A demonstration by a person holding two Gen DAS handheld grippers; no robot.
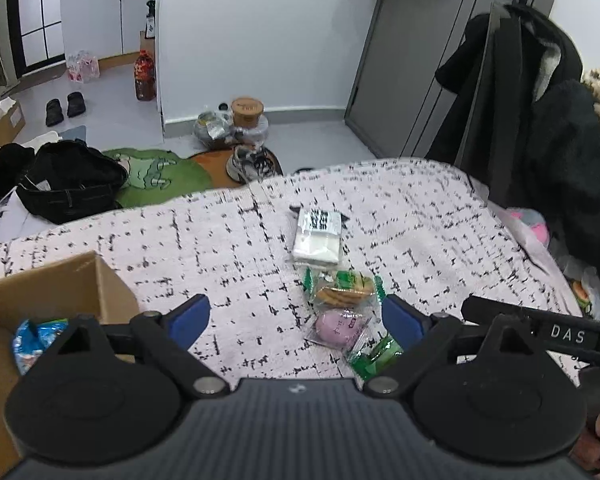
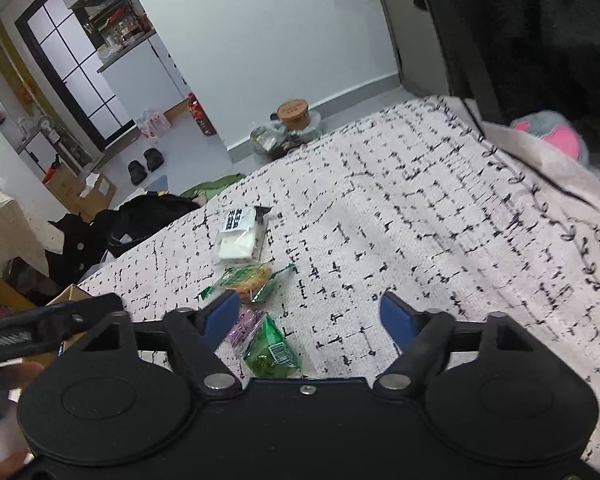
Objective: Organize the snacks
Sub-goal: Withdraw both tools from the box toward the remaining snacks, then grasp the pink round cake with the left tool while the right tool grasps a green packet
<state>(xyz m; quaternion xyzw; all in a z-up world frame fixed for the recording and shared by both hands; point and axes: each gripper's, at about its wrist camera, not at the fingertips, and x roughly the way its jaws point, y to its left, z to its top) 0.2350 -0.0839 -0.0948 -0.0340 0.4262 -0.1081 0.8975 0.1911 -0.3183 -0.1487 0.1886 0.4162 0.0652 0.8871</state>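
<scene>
Several snacks lie in a row on the white, black-flecked bed cover point(image 1: 220, 248). Farthest is a white packet with a black label point(image 1: 318, 236) point(image 2: 240, 236). Nearer come a green-wrapped biscuit pack point(image 1: 342, 290) point(image 2: 248, 278), a purple snack in clear wrap point(image 1: 338, 326) point(image 2: 244, 326) and a green packet point(image 1: 376, 354) point(image 2: 272, 350). My left gripper point(image 1: 296, 320) hangs open above the purple snack, its pads touching nothing. My right gripper point(image 2: 312, 314) is open over bare cover, the green packet by its left finger. A cardboard box point(image 1: 60, 280) at the left holds a blue packet point(image 1: 32, 340).
Dark coats point(image 1: 540, 120) hang at the right beside a grey door point(image 1: 412, 60). A pink plush point(image 2: 556, 136) lies past the bed's right edge. Beyond the far edge, the floor holds a black bag point(image 1: 68, 180), a sneaker point(image 1: 252, 164), jars and slippers.
</scene>
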